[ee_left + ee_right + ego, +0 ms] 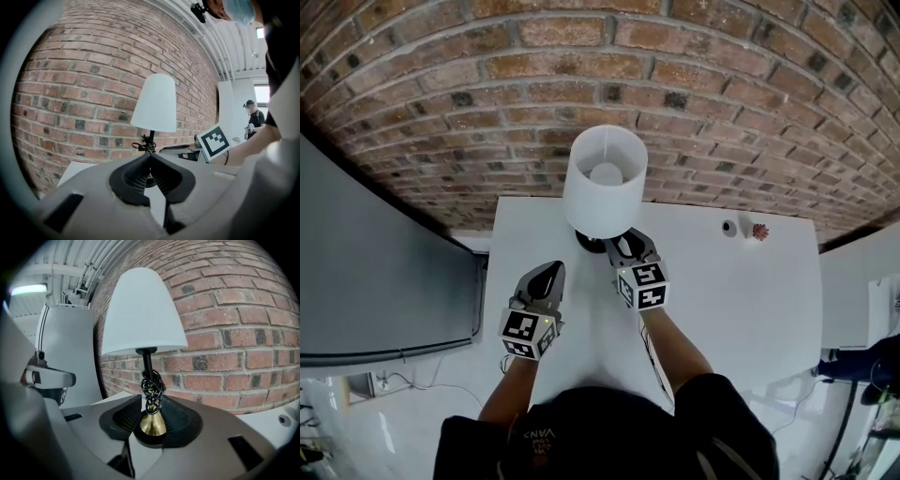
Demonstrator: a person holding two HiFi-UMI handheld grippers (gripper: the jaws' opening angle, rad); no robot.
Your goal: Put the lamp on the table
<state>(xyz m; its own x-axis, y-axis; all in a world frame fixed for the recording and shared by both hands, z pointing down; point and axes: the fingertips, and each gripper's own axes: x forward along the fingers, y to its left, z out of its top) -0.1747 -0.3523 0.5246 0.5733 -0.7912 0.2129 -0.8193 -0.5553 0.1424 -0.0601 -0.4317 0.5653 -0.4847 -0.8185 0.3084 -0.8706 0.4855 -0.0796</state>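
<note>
One lamp [605,183] stands at the back of the white table [741,300], close to the brick wall [581,75]. Its shade [143,310] is plain white, narrower at the top than at the bottom, and from above the bulb shows as a pale round inside it. Under the shade a thin black stem runs down to a brass foot [152,423] shaped like a small bell. A black cord [152,387] is wound in a loose knot round the stem. The foot sits on a dark round base [584,240], which rests on the table.

The right gripper [621,242] reaches in low at the lamp's bottom, its pads pressed against the brass foot from both sides (the cord knot sits just above them).

The left gripper [549,272] hangs over the table to the left and nearer the person, apart from the lamp. Its jaws are pressed together with nothing between them.

At the table's far right lie two small things, one pale [728,227] and one reddish [759,231]; both are too small to tell.
</note>
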